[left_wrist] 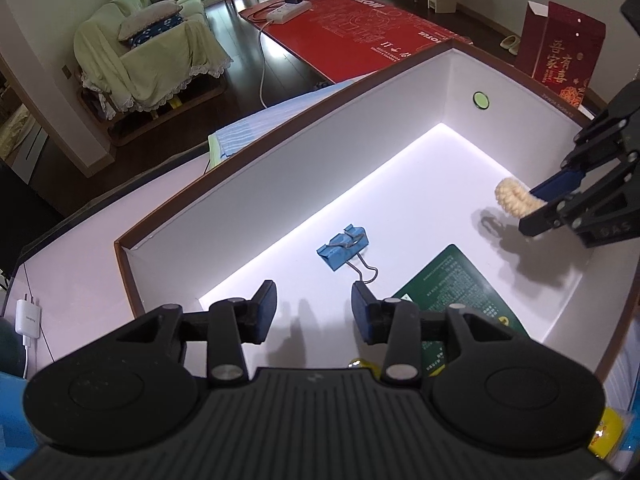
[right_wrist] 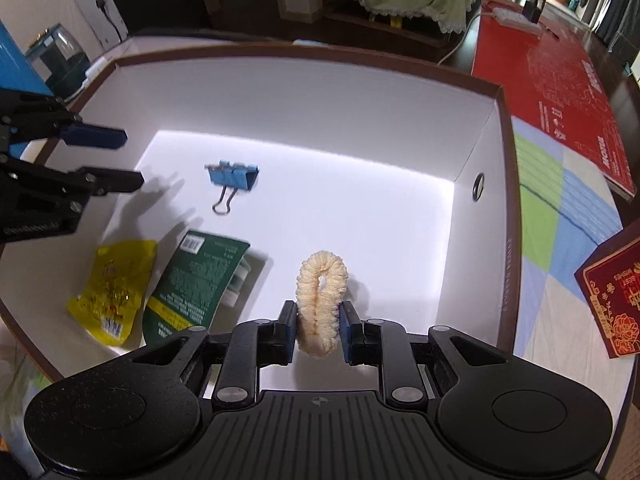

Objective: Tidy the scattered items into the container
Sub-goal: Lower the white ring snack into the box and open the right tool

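Right fingers [right_wrist: 291,330] clamped on cream scrunchie [right_wrist: 321,304], held above box [right_wrist: 486,148] floor; left fingers [left_wrist: 266,310] spread wide, empty, near binder clip [left_wrist: 342,247]. Risk: soft scrunchie snagging pad on release.

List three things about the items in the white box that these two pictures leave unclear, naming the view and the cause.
1. Yellow snack packet: in the left wrist view, almost wholly hidden behind the left hand-held gripper.
2. Small white object: right wrist view, mostly covered by the dark green packet; identity unclear.
3. Green packet's print: too small to read in either view.
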The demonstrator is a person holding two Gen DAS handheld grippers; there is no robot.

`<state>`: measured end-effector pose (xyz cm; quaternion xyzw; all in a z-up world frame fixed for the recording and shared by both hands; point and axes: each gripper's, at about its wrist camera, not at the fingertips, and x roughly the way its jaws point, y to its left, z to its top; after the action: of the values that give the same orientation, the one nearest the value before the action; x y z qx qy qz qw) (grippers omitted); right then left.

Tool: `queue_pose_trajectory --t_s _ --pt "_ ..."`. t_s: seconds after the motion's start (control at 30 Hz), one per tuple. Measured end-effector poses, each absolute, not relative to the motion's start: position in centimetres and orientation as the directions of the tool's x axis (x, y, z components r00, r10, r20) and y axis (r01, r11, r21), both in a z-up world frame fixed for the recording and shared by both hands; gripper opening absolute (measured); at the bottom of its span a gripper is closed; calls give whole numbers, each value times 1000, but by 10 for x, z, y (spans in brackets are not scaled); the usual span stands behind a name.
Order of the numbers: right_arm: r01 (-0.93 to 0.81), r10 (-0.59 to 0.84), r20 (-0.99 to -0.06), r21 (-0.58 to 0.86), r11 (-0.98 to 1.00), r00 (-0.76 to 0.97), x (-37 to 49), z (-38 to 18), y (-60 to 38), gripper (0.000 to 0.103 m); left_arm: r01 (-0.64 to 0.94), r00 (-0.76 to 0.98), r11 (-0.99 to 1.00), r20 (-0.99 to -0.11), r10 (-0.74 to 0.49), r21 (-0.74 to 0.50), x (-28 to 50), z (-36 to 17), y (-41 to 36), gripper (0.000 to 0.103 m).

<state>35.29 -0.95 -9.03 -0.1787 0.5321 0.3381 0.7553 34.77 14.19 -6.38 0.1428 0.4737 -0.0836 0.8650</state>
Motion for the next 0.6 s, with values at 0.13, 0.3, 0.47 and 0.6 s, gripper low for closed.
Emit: queue_pose_trajectory --t_s 0.13,0.3,0.47,0.6 --pt "-697 305 -933 90 711 191 351 -93 -10 20 276 545 947 -838 -15 162 343 -60 141 37" --pt "-705 313 -933 101 702 177 344 -92 -10 63 272 552 949 -834 -18 160 337 -56 141 38" --pt "-700 294 -938 84 709 185 337 -89 -10 63 266 557 951 -831 -18 158 329 -52 142 40" --pt "-705 309 -930 84 704 197 332 -77 -12 63 256 561 953 -828 -12 161 323 -48 143 40"
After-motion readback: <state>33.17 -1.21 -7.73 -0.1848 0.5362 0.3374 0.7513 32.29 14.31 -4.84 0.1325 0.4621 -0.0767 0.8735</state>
